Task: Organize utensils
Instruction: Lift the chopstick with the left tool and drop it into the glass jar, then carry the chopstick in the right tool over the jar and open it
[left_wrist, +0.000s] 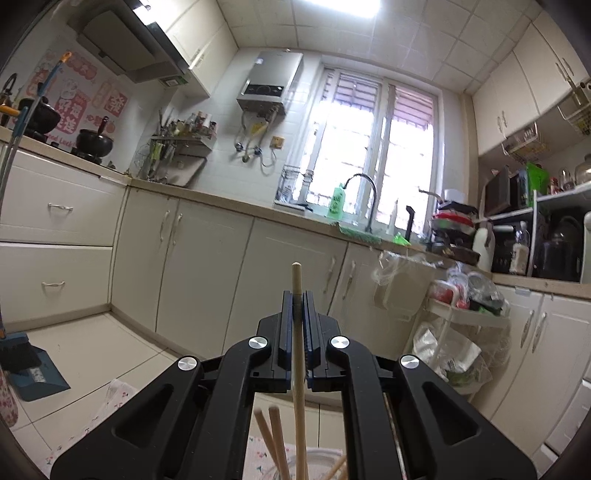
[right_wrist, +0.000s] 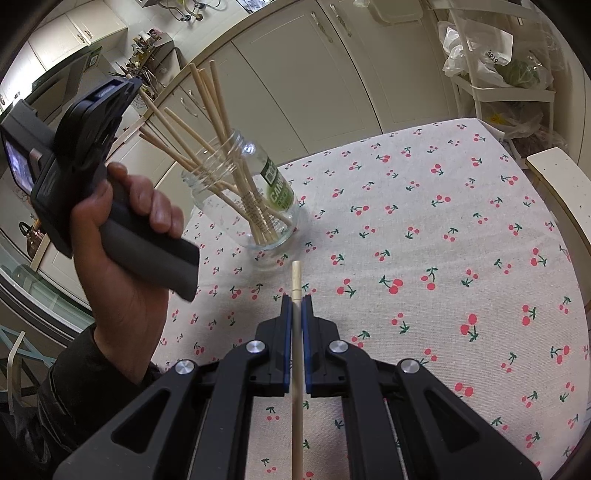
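My left gripper (left_wrist: 296, 297) is shut on a light wooden chopstick (left_wrist: 298, 354) that stands upright between its pads, its tip poking out above them. Below it, at the bottom edge of the left wrist view, more chopstick ends (left_wrist: 275, 439) rise from a glass jar rim (left_wrist: 314, 452). In the right wrist view my right gripper (right_wrist: 296, 301) is shut on another chopstick (right_wrist: 296, 369), above the cherry-print tablecloth (right_wrist: 424, 229). The clear glass jar (right_wrist: 245, 192) holds several chopsticks (right_wrist: 207, 110). A hand (right_wrist: 122, 258) holds the left gripper body (right_wrist: 85, 147) up at the left of the jar.
White kitchen cabinets (left_wrist: 192, 266) and a counter with a sink tap (left_wrist: 364, 192) run along the far wall. A white trolley with plastic bags (right_wrist: 495, 59) stands beyond the table. A white chair edge (right_wrist: 561, 192) is at the table's right.
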